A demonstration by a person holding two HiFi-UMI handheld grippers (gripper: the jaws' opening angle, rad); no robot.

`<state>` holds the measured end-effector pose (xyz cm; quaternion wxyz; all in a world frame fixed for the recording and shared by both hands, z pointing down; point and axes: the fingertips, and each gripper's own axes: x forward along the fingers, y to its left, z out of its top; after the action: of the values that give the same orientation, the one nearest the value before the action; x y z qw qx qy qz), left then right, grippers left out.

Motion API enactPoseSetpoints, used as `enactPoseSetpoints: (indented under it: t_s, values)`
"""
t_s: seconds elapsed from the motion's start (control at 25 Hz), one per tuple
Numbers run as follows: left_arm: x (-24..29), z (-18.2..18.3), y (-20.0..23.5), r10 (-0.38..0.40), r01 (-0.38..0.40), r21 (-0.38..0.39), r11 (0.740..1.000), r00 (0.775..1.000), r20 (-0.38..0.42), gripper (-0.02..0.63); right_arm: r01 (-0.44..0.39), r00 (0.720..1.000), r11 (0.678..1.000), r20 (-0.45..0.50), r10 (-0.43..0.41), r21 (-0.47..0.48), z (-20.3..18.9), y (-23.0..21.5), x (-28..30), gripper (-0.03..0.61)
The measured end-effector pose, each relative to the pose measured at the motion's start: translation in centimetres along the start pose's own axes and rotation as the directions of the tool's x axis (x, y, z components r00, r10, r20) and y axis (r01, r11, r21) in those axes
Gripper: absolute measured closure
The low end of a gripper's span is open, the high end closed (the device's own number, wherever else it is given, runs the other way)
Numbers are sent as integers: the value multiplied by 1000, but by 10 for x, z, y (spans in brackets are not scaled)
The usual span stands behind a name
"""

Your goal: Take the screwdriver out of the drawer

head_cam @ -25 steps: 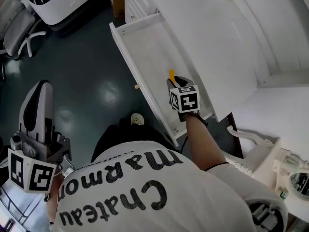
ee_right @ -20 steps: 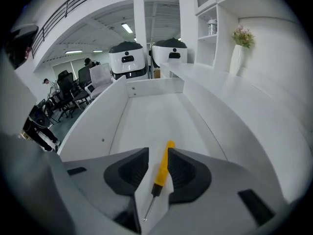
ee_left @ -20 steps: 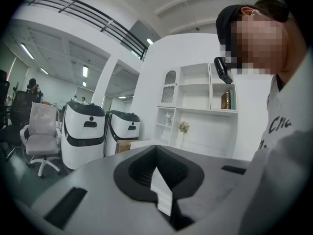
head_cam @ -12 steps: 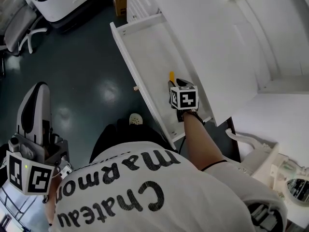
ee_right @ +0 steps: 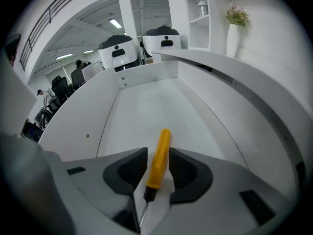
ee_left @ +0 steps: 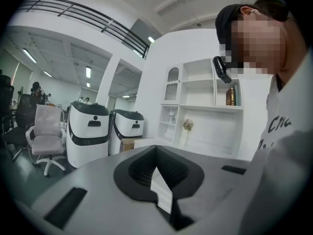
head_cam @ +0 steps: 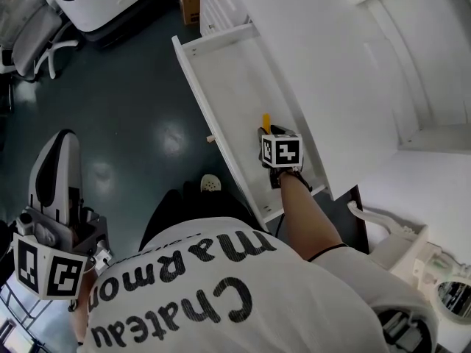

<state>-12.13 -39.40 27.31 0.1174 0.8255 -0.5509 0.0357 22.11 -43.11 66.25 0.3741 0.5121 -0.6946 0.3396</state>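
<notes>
**Head view.** The white drawer (head_cam: 234,72) stands pulled well out. The screwdriver (head_cam: 266,120) lies on the drawer's floor, toward the drawer's near end, so it is not out yet. The right hand-held gripper (head_cam: 268,132) reaches steeply down into the drawer, right over the tool. Only the far tip of the yellow handle shows past the marker cube. The left hand-held gripper (head_cam: 60,142) hangs well apart from the drawer, over the dark floor (head_cam: 125,87) at the person's side. It is probably parked there because lifting one small tool needs only one arm, and this leaves the drawer's opening free.

**Left gripper view.** The jaws stand together with nothing between them. The camera looks roughly level across the room and not toward the drawer, which suits an idle arm.

**Right gripper view.** The camera looks along the drawer's length. The yellow handle sits between the two dark pads (ee_right: 128,168), and the metal shaft points back toward the camera. The jaws are opening and stand wide. A pad sits on each side of the handle, and neither seems to press on it yet. The gripper looks lined up with the tool so that the pads can close on the handle's long sides. The wide spread likely lets them drop past the handle cleanly before they squeeze.
</notes>
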Motion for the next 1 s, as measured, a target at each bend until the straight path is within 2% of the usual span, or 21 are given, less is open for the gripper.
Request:
enactPoseSetpoints:
  t_s: [1.0]
  values:
    - [2, -3, 0, -2, 2, -16, 1000, 1000, -2, 594, 22, 999, 999, -26, -21, 43, -4, -2, 6, 438]
